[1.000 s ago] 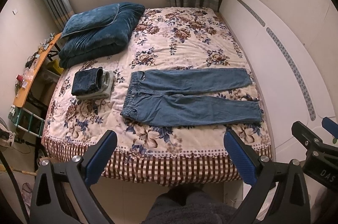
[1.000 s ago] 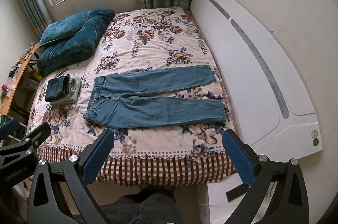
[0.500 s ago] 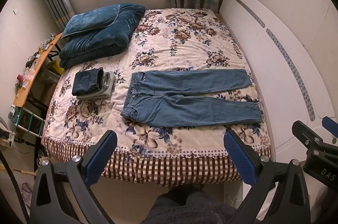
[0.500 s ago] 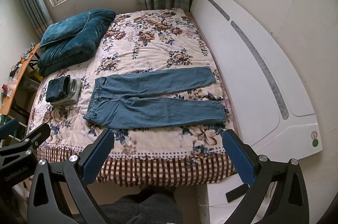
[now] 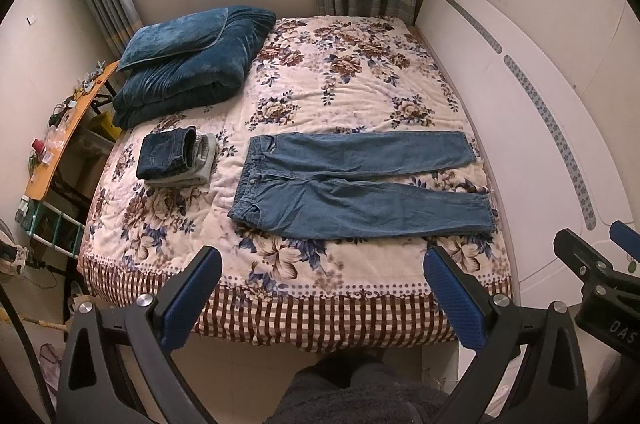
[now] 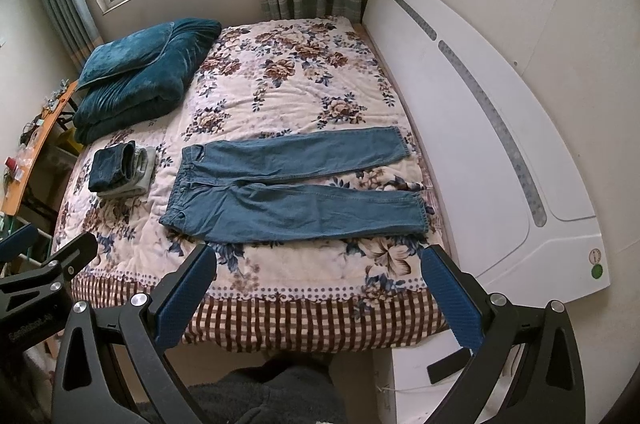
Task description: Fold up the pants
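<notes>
Blue jeans (image 5: 352, 191) lie flat and unfolded on the floral bed cover (image 5: 344, 79), waistband to the left, both legs stretched right; they also show in the right wrist view (image 6: 296, 191). My left gripper (image 5: 322, 288) is open and empty, held above the bed's near edge, well short of the jeans. My right gripper (image 6: 318, 288) is open and empty too, at the same near edge. Each gripper shows at the edge of the other's view.
A stack of folded pants (image 5: 176, 157) lies left of the jeans. A folded dark teal quilt with a pillow (image 5: 188, 63) sits at the far left. A white headboard (image 5: 532, 127) runs along the right. An orange desk (image 5: 60, 135) stands left of the bed.
Both views have shifted very slightly; the bed sits a little lower in the frames. The jeans and the grippers' openings are unchanged.
</notes>
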Motion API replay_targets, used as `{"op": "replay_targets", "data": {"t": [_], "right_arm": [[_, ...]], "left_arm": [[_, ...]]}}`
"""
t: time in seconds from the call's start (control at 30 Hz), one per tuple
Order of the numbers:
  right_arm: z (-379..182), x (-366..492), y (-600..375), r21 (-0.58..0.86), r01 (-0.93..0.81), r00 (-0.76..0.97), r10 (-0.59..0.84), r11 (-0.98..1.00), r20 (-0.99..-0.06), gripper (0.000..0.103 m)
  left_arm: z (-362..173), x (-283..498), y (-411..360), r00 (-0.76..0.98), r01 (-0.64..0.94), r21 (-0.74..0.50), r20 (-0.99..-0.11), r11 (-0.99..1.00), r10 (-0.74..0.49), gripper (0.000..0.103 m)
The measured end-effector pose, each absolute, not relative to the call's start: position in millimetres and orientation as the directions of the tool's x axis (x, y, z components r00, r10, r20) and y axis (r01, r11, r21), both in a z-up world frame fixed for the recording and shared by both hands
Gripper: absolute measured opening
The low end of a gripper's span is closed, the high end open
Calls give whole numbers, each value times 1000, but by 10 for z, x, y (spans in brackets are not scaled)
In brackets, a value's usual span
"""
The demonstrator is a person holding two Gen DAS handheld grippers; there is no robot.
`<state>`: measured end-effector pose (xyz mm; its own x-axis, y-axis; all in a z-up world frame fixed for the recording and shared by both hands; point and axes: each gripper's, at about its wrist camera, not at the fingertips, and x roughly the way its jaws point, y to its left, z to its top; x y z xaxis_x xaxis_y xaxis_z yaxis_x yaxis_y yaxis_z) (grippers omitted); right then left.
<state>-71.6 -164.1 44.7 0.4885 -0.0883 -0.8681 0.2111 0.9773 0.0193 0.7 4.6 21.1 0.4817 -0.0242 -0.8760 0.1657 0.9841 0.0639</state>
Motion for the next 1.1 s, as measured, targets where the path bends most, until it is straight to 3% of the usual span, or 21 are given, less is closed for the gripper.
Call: {"op": "replay_targets", "data": {"t": [0.8,1.1], "right_arm": [[420,-784,-1658,37,207,490,-71,978,-869,103],[-268,-266,-1764,117,217,420,16,969,-908,103]], "left_arm": [[131,76,-21,483,155,48,-875,987,-33,103],[-525,825,94,461,31,144,-880,989,114,103]]}}
